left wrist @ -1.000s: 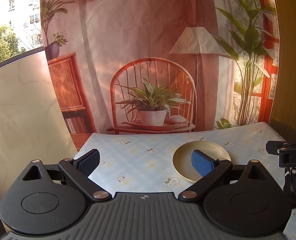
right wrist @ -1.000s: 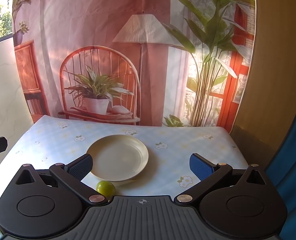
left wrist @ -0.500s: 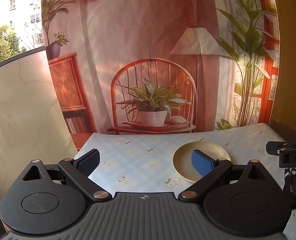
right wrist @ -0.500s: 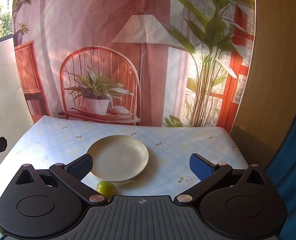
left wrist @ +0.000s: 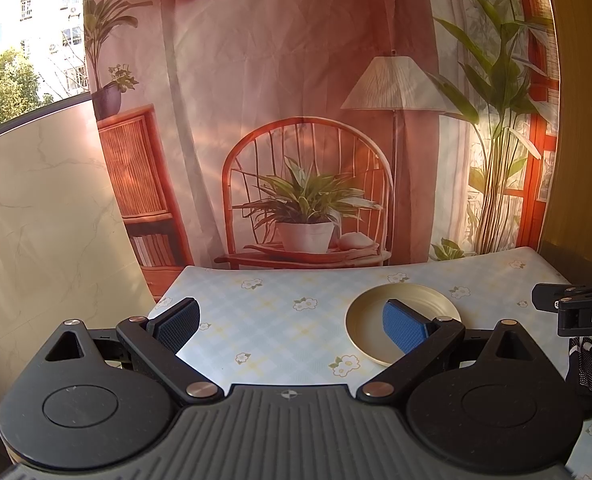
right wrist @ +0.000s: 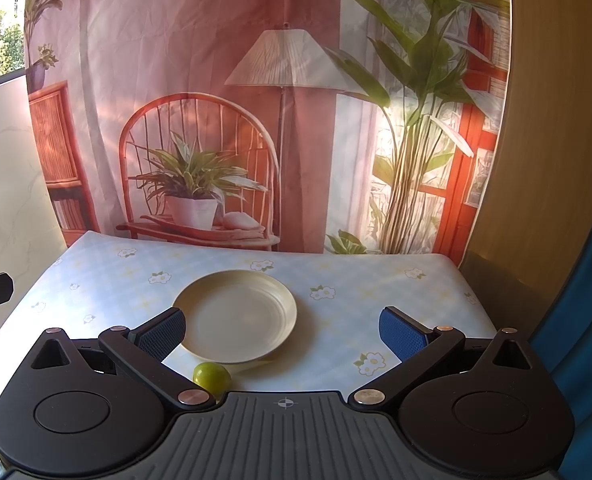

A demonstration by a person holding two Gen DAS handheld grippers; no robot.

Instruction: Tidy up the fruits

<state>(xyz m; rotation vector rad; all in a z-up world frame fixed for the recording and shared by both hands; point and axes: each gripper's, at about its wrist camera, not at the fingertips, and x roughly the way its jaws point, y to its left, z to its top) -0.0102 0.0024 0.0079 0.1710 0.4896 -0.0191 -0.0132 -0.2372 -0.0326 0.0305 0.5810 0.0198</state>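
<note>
A small green round fruit lies on the flowered tablecloth just in front of a cream plate that holds nothing. My right gripper is open and empty, above the table's near edge, with the fruit close under its left finger. The plate also shows in the left wrist view, partly behind my right finger. My left gripper is open and empty over the cloth, left of the plate. The fruit is hidden in the left wrist view.
The table wears a light blue checked cloth and backs onto a printed curtain backdrop. A marble panel stands at the left. The other gripper and a gloved hand show at the right edge of the left wrist view.
</note>
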